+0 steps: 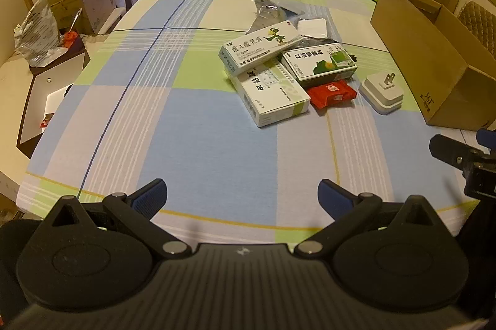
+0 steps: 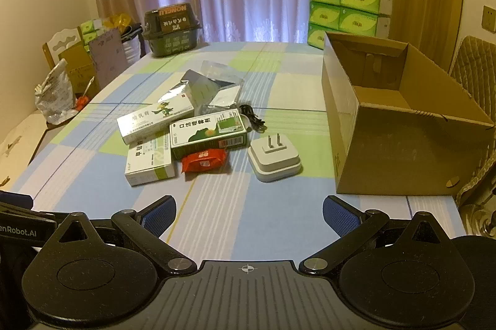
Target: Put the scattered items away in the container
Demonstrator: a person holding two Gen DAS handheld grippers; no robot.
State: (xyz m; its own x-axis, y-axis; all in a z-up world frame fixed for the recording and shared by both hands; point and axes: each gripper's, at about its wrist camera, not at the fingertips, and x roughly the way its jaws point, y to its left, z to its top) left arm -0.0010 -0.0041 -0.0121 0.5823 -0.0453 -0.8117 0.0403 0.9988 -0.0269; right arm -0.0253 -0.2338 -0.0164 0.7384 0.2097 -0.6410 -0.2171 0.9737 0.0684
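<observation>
Left wrist view. Nearest the lens, the left hand-held gripper [image 1: 241, 196] hangs over the near edge of the bench [image 1: 192, 144], jaws spread wide and holding nothing, evidently poised before a first pick. Farther off, the scattered items lie in one loose heap: three medicine boxes [image 1: 263, 68] overlapping, a red packet [image 1: 333, 94] just beside them, a white plug adapter [image 1: 382, 92] lying prongs up, and a silver foil bag [image 1: 269, 12] behind. The cardboard box [image 1: 424, 57] stands at the bench's right edge; its interior is hidden here.

Right wrist view. The right hand-held gripper [image 2: 249, 216] is likewise wide open and empty. The cardboard box [image 2: 400, 128] stands open-topped just right of the heap, probably for short transfers; its visible interior holds nothing. A black cable [image 2: 252, 116] lies behind the boxes.
</observation>
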